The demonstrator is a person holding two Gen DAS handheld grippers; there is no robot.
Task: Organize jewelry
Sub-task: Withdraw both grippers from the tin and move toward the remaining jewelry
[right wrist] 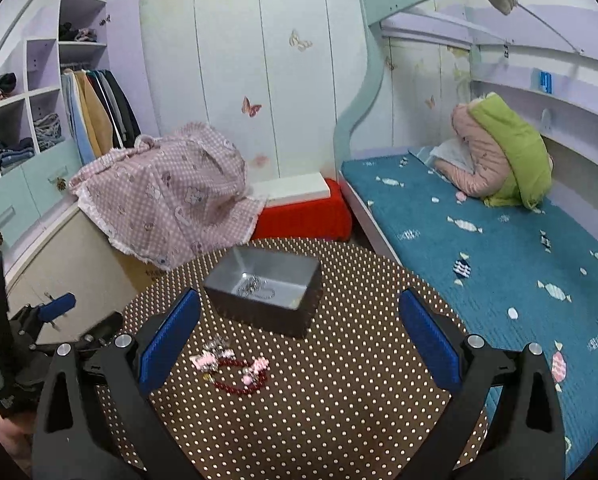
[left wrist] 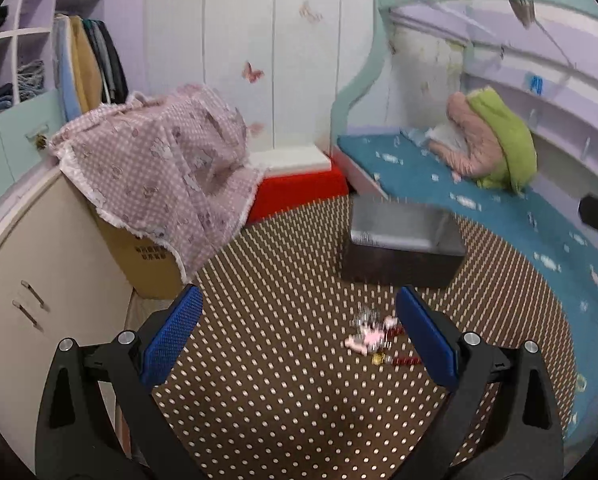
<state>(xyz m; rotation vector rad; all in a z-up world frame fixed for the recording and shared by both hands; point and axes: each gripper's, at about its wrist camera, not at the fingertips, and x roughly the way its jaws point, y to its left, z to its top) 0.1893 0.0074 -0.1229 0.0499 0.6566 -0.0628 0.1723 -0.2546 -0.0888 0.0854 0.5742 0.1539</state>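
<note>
A small pile of jewelry [right wrist: 231,364] lies on the brown dotted round table [right wrist: 339,400]: pink hair clips, a silver piece and a dark red bead bracelet [right wrist: 239,386]. Behind it stands an open grey box [right wrist: 265,286] with a silver chain [right wrist: 255,288] inside. My right gripper [right wrist: 299,340] is open and empty above the table, the pile just inside its left finger. In the left wrist view my left gripper [left wrist: 297,332] is open and empty, with the blurred pile [left wrist: 373,334] near its right finger and the box [left wrist: 403,244] beyond. The left gripper also shows in the right wrist view [right wrist: 55,312].
A cardboard box under a pink dotted cloth [right wrist: 167,196] stands left of the table. A red stool with a white pad [right wrist: 303,212] is behind. A bed with a teal cover [right wrist: 499,264] and a pink and green jacket [right wrist: 503,156] runs along the right.
</note>
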